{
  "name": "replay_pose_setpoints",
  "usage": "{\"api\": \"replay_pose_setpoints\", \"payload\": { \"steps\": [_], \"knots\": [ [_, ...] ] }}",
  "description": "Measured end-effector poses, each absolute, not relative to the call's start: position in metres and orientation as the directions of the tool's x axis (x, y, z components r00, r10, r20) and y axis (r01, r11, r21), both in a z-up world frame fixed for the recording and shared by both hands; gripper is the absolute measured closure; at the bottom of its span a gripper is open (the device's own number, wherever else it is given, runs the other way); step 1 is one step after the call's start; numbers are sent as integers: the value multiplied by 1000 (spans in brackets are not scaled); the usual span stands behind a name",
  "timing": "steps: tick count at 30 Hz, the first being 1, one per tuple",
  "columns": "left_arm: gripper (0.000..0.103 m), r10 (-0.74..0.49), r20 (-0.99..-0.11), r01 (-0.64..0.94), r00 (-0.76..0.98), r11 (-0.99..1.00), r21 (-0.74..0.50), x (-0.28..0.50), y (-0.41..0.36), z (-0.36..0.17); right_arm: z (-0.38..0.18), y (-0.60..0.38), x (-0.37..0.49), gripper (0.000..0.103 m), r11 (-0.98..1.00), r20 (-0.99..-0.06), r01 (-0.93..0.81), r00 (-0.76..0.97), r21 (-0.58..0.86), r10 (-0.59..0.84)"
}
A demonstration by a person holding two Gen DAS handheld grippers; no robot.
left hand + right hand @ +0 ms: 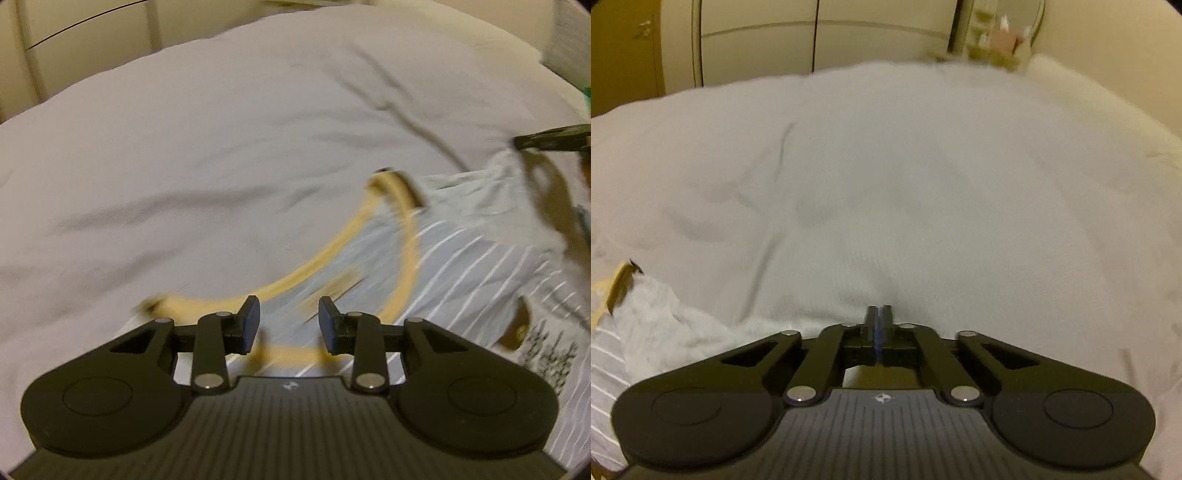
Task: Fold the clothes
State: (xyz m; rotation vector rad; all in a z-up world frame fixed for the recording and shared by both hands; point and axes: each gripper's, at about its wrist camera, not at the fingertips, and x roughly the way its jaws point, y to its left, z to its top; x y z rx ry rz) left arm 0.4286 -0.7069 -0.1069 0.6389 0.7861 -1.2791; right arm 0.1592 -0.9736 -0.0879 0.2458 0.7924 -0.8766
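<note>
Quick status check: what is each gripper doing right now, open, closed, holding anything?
Left gripper: open, empty, over the striped garment.
Right gripper: fingers closed; its own view shows no cloth between them, and the left view is too blurred to tell.

Upper left and centre of your left view: bare bed (221, 129), free passage. Lower right: the striped garment (461, 266) and its yellow straps (402, 258) obstruct.
</note>
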Motion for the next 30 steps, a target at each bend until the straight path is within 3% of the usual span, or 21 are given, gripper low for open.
{"api": "replay_pose_setpoints", "payload": {
  "steps": [4,8,11,14,19,23,25,26,27,30],
  "knots": [
    [72,-542,-819,960,187,278,35,453,-662,-105,-82,-942,174,80,771,-721,634,506,-62,-474],
    [72,-494,-835,942,241,325,79,476,-616,-99,-108,-930,185,78,840,-800,537,467,-84,-378],
    [66,-463,-842,931,277,347,115,496,-581,-93,-122,-937,182,82,748,-797,631,335,-207,-503],
    [58,-438,-847,916,302,380,130,518,-553,-89,-114,-928,186,75,668,-735,679,279,-303,-618],
    [54,-416,-879,930,233,359,77,552,-526,-95,-91,-863,212,69,730,-734,645,380,-226,-563],
    [54,-429,-897,930,104,362,-65,573,-513,-108,-91,-789,245,60,825,-770,555,477,-110,-424],
    [69,-438,-898,923,23,354,-149,581,-509,-114,-94,-749,260,60,855,-796,518,502,-38,-339],
    [89,-444,-896,926,11,343,-158,582,-509,-116,-97,-733,269,60,866,-807,500,516,12,-286],
    [97,-451,-892,931,14,330,-153,583,-509,-117,-101,-717,279,60,878,-815,476,531,59,-233],
    [102,-472,-878,935,83,341,-95,593,-503,-115,-103,-650,311,60,941,-810,307,582,144,-66]
  ]
}}
